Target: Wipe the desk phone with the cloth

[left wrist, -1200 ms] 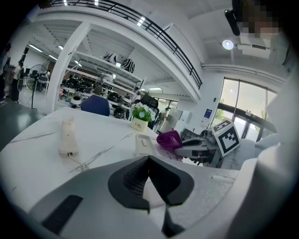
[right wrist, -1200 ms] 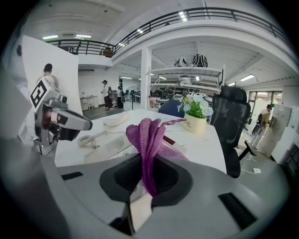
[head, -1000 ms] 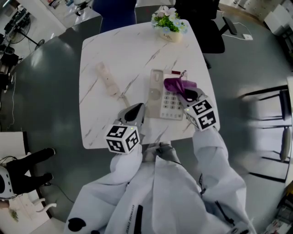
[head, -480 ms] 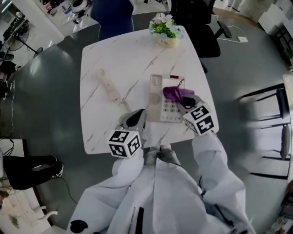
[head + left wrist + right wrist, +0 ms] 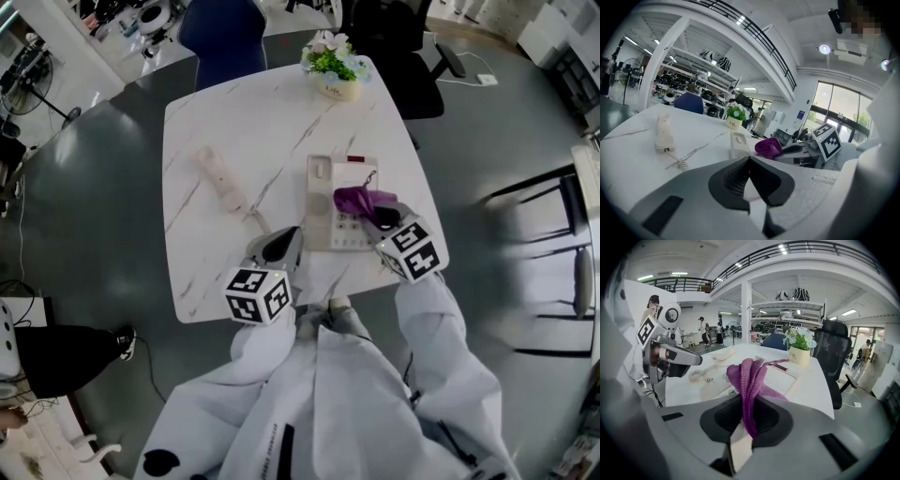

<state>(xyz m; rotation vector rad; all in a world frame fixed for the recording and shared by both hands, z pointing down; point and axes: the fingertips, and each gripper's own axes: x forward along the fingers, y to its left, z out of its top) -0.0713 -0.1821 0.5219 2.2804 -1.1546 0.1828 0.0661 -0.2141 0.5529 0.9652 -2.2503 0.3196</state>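
The beige desk phone [image 5: 330, 204] lies on the white marble table [image 5: 234, 103], its keypad toward me. The handset [image 5: 218, 178] is off the cradle and rests to the left, joined by a coiled cord. My right gripper [image 5: 382, 217] is shut on a purple cloth [image 5: 359, 199], which sits on the phone's right side over the keys. In the right gripper view the cloth [image 5: 750, 376] stands bunched between the jaws above the phone [image 5: 780, 378]. My left gripper [image 5: 278, 242] hovers near the table's front edge, left of the phone, shut and holding nothing.
A small pot of flowers [image 5: 334, 58] stands at the table's far edge. A blue chair [image 5: 220, 37] and a black office chair [image 5: 398, 47] sit behind the table. Grey floor surrounds it, and a person's dark shoes [image 5: 66, 352] show at the lower left.
My right gripper has drawn the cloth a little toward me along the phone's right side. The left gripper has stayed where it was.
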